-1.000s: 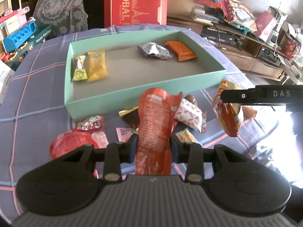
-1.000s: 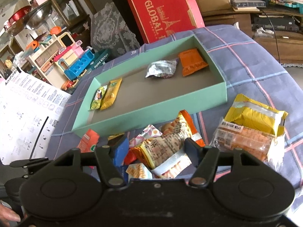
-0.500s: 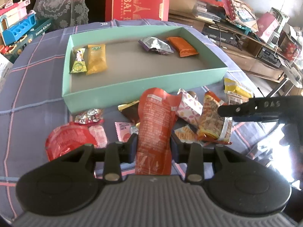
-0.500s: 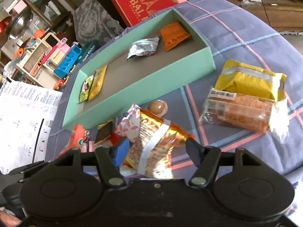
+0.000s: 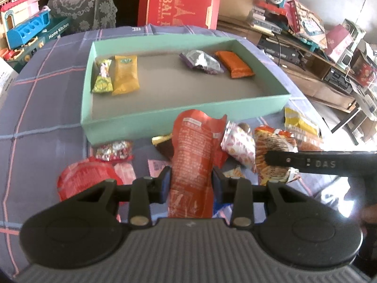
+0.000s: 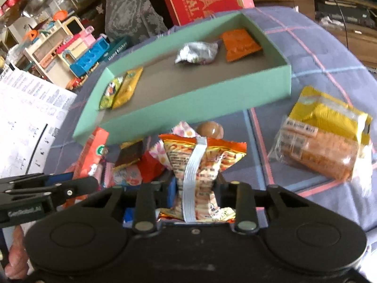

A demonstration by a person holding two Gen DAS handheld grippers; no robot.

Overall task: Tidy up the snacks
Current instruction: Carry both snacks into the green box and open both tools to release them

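My left gripper (image 5: pixel 191 184) is shut on a tall red snack pouch (image 5: pixel 192 155), held upright in front of the green box (image 5: pixel 183 118). My right gripper (image 6: pixel 196 193) is shut on an orange-yellow snack bag (image 6: pixel 200 165) with a white strip, held low over the snack pile. The same bag shows in the left wrist view (image 5: pixel 273 151) under the right gripper's finger (image 5: pixel 318 162). The box (image 6: pixel 188 99) holds a green candy (image 5: pixel 102 80), a yellow packet (image 5: pixel 124 77), a silver-purple packet (image 5: pixel 200 61) and an orange packet (image 5: pixel 234 63).
Loose snacks lie on the blue plaid cloth before the box: a red round pack (image 5: pixel 82 179), a floral packet (image 5: pixel 240 146), a brown ball (image 6: pixel 209 129), a yellow bag (image 6: pixel 329 115) and a clear orange pack (image 6: pixel 318 151). A red carton (image 5: pixel 179 2) stands behind.
The right gripper put its orange-yellow bag down on the pile, opened briefly, and now grips the bag again. The left gripper keeps holding the red pouch, nearly still.
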